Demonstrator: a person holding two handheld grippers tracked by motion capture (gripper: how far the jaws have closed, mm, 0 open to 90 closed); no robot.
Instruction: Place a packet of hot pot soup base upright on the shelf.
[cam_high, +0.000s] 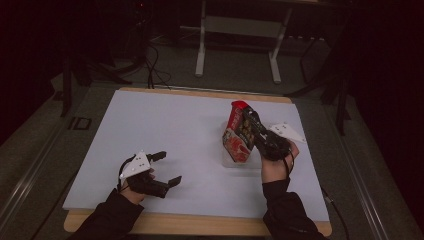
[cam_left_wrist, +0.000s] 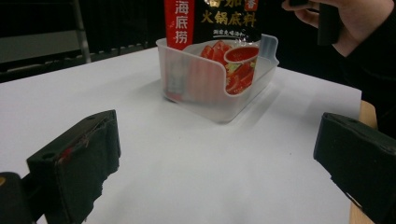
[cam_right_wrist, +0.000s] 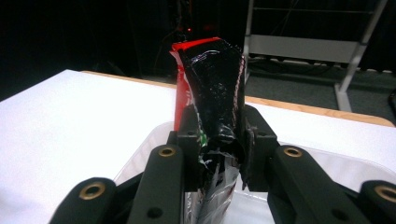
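A red and black hot-pot sauce packet (cam_high: 239, 131) stands upright in a clear plastic bin (cam_high: 239, 162) right of the table's middle. My right gripper (cam_high: 252, 127) is shut on the packet's edge; in the right gripper view the crumpled packet (cam_right_wrist: 212, 105) is pinched between both jaws above the bin (cam_right_wrist: 149, 149). My left gripper (cam_high: 166, 169) rests open near the front left of the table, nothing between its jaws. From the left gripper view the bin (cam_left_wrist: 219, 91) with the packet (cam_left_wrist: 219, 28) stands ahead, beyond the spread fingers (cam_left_wrist: 77, 158).
A white sheet (cam_high: 165, 125) covers the wooden table (cam_high: 200, 225). A metal frame (cam_high: 240, 35) and cables (cam_high: 150, 65) lie on the dark floor beyond the far edge. The person's sleeves (cam_high: 287, 210) enter from the bottom.
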